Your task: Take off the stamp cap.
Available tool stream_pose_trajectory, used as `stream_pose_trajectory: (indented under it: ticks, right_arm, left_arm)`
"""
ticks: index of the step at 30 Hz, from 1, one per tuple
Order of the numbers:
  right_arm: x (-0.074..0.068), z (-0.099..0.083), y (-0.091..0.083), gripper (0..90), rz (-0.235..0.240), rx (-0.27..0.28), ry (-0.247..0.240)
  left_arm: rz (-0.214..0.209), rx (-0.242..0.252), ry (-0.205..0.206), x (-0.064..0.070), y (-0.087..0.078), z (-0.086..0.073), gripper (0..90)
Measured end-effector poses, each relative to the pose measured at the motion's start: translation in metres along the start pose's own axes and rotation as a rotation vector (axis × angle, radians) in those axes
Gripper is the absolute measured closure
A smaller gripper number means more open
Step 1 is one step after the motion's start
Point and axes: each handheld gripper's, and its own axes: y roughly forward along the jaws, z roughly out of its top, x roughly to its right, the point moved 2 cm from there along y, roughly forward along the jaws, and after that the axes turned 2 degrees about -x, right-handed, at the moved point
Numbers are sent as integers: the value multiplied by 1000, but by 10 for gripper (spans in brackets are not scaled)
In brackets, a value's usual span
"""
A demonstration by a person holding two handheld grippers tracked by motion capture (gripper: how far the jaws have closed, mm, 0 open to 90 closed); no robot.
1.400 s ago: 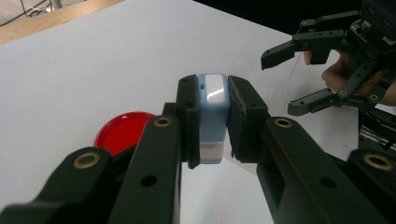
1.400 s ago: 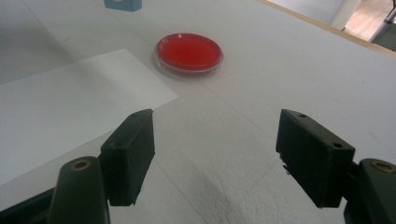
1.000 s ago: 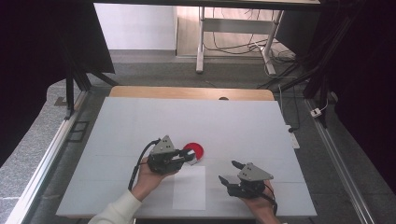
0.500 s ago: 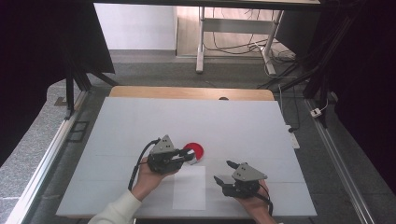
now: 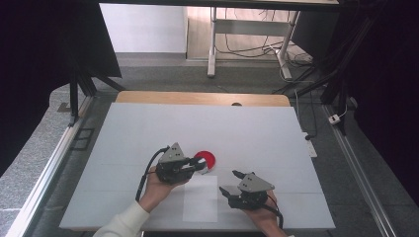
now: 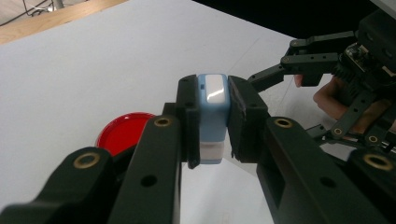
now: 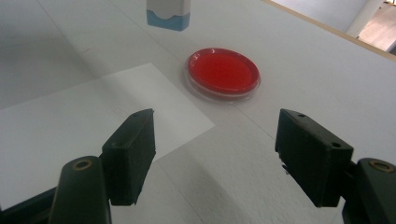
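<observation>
My left gripper [image 5: 198, 166] is shut on a small blue and white stamp [image 6: 212, 112], which stands upright between its jaws. It holds the stamp just left of a round red ink dish [image 5: 206, 159] on the white table. That dish [image 7: 223, 72] lies ahead of my right gripper [image 7: 215, 154], and the stamp [image 7: 168, 14] hangs at the top edge of that view. The right gripper [image 5: 231, 181] is open and holds nothing, low over the right edge of a white paper sheet [image 5: 200, 200].
The white table top [image 5: 148, 133] reaches a wooden strip [image 5: 197, 98] at its far edge. A black frame post [image 5: 74, 94] stands off the left side, and cables and a power strip [image 5: 310, 143] lie off the right.
The right gripper has slid a little to the left, toward the paper sheet. The left gripper and its stamp have stayed beside the red dish.
</observation>
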Motion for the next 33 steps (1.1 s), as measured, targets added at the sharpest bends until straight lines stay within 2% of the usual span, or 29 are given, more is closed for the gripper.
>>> stream_pose_trajectory:
  ticks: [5,33]
  right_arm:
    - [-3,2,4,285,8,6,16]
    - [-18,12,24,289,29,14,15]
  left_arm:
    - [2,-1,1,0,0,0,757]
    - [-13,6,-10,-1,-1,0,757]
